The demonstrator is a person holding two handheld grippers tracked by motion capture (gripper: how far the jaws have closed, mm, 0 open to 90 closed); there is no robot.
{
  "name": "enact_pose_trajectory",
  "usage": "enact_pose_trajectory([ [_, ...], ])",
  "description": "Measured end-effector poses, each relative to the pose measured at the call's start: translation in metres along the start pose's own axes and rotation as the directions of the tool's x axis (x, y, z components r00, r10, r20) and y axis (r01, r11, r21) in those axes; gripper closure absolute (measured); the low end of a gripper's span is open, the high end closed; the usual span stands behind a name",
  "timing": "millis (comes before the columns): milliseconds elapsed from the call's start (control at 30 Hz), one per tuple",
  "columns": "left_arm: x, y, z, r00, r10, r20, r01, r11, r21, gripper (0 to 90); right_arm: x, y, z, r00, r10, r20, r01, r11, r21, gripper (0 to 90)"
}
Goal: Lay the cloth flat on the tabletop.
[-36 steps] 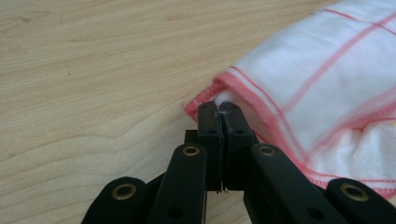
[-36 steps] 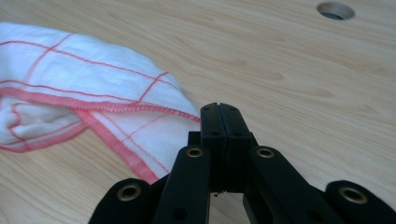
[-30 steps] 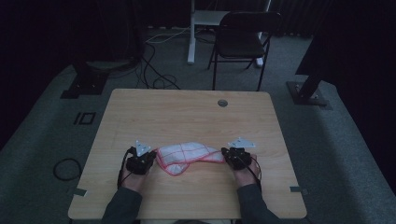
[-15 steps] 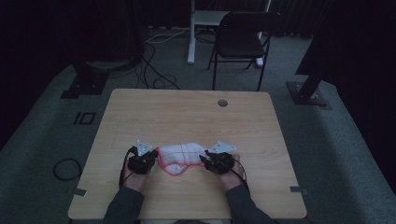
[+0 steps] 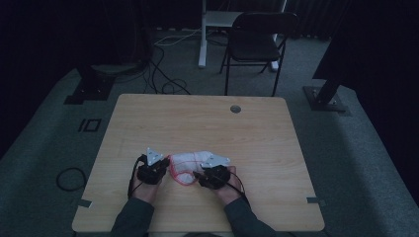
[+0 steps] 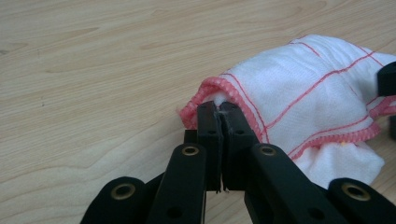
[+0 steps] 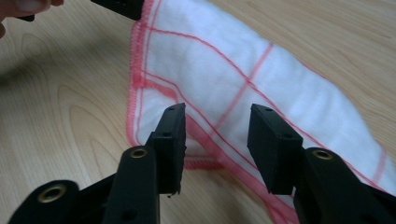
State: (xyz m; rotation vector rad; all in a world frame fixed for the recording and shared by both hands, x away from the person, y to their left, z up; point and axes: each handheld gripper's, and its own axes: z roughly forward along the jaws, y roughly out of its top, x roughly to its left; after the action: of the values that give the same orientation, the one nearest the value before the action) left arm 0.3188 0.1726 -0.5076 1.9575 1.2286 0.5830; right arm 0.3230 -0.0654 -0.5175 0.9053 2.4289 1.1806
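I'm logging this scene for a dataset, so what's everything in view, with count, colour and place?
Cloth: one, white with red grid lines and red hem, near edge of the table, between the grippers.
Table: one, light wood, centre; round grommet near its far edge.
Folding chair: one, black, behind the table.
Cables: several, dark and white, on the grey carpet.
Left gripper: one, black, shut on the cloth's hem.
Right gripper: one, black, jaws just been opening, apart over the cloth.
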Motion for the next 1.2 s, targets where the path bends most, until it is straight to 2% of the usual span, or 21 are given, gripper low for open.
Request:
enact_pose_trajectory([
  [167, -0.004, 0.001, -0.001, 0.9999, 0.011, 0.008, -0.011, 0.9999, -0.009, 88.5, 0.003, 0.003, 0.009, 0.9998, -0.018, 0.011, 0.018, 1.000, 0.020, 57.2],
  [233, -0.005, 0.001, -0.002, 0.9998, 0.020, 0.010, -0.019, 0.9997, -0.014, 88.5, 0.003, 0.006, 0.014, 0.9991, -0.031, 0.028, 0.030, 0.999, 0.040, 83.5],
  [300, -0.005, 0.001, -0.002, 0.9997, 0.021, 0.010, -0.021, 0.9997, -0.016, 88.6, 0.000, 0.007, 0.012, 0.9987, -0.024, 0.045, 0.022, 0.999, 0.036, 86.8],
  [367, -0.005, 0.001, -0.002, 0.9997, 0.021, 0.010, -0.021, 0.9996, -0.017, 88.6, -0.002, 0.008, 0.010, 0.9985, -0.019, 0.051, 0.018, 0.999, 0.031, 87.2],
  [500, -0.004, 0.000, -0.003, 0.9996, 0.025, 0.010, -0.025, 0.9995, -0.019, 88.6, -0.014, 0.011, 0.000, 0.9974, 0.017, 0.071, -0.017, 1.000, 0.004, 87.5],
  [533, -0.004, 0.000, -0.004, 0.9996, 0.026, 0.011, -0.026, 0.9995, -0.020, 88.6, -0.021, 0.012, -0.006, 0.9956, 0.037, 0.086, -0.037, 0.999, -0.008, 87.5],
  [567, -0.004, 0.000, -0.004, 0.9996, 0.026, 0.009, -0.025, 0.9994, -0.022, 88.6, -0.021, 0.012, -0.006, 0.9956, 0.037, 0.086, -0.037, 0.999, -0.008, 87.5],
  [600, -0.003, 0.001, -0.005, 0.9996, 0.027, 0.009, -0.027, 0.9994, -0.022, 88.6, -0.029, 0.013, -0.012, 0.9928, 0.057, 0.105, -0.055, 0.998, -0.019, 87.6],
  [633, -0.003, 0.001, -0.005, 0.9996, 0.028, 0.010, -0.027, 0.9994, -0.023, 88.6, -0.029, 0.013, -0.012, 0.9928, 0.057, 0.105, -0.055, 0.998, -0.019, 87.6],
  [800, -0.002, 0.002, -0.007, 0.9994, 0.034, 0.007, -0.034, 0.9989, -0.033, 88.6, -0.050, 0.013, -0.027, 0.9837, 0.106, 0.145, -0.102, 0.994, -0.036, 87.7],
  [833, -0.002, 0.003, -0.008, 0.9993, 0.037, 0.007, -0.037, 0.9987, -0.036, 88.6, -0.056, 0.012, -0.031, 0.9798, 0.124, 0.157, -0.119, 0.992, -0.040, 87.8],
  [900, -0.002, 0.004, -0.009, 0.9992, 0.041, 0.006, -0.040, 0.9983, -0.041, 88.6, -0.060, 0.011, -0.032, 0.9782, 0.129, 0.162, -0.124, 0.991, -0.040, 87.7],
  [967, -0.002, 0.004, -0.010, 0.9991, 0.041, -0.001, -0.041, 0.9980, -0.047, 88.6, -0.070, 0.007, -0.037, 0.9703, 0.157, 0.183, -0.152, 0.987, -0.041, 87.8],
  [1000, -0.001, 0.004, -0.011, 0.9993, 0.038, -0.003, -0.038, 0.9980, -0.051, 88.6, -0.070, 0.007, -0.037, 0.9703, 0.157, 0.183, -0.152, 0.987, -0.041, 87.8],
  [1033, 0.000, 0.005, -0.012, 0.9993, 0.038, -0.004, -0.038, 0.9979, -0.053, 88.6, -0.076, 0.004, -0.040, 0.9639, 0.184, 0.193, -0.179, 0.983, -0.045, 87.8],
  [1067, 0.001, 0.005, -0.012, 0.9994, 0.034, -0.009, -0.034, 0.9979, -0.055, 88.6, -0.076, 0.004, -0.040, 0.9639, 0.184, 0.193, -0.179, 0.983, -0.045, 87.8],
  [1100, 0.002, 0.005, -0.013, 0.9994, 0.033, -0.011, -0.034, 0.9980, -0.054, 88.6, -0.083, 0.000, -0.042, 0.9576, 0.204, 0.204, -0.199, 0.979, -0.045, 87.8],
  [1133, 0.004, 0.005, -0.014, 0.9994, 0.031, -0.014, -0.032, 0.9980, -0.055, 88.6, -0.083, 0.000, -0.042, 0.9576, 0.204, 0.204, -0.199, 0.979, -0.045, 87.8],
  [1200, 0.006, 0.004, -0.015, 0.9995, 0.025, -0.021, -0.026, 0.9980, -0.058, 88.6, -0.091, -0.006, -0.046, 0.9483, 0.228, 0.221, -0.224, 0.974, -0.044, 87.8],
])
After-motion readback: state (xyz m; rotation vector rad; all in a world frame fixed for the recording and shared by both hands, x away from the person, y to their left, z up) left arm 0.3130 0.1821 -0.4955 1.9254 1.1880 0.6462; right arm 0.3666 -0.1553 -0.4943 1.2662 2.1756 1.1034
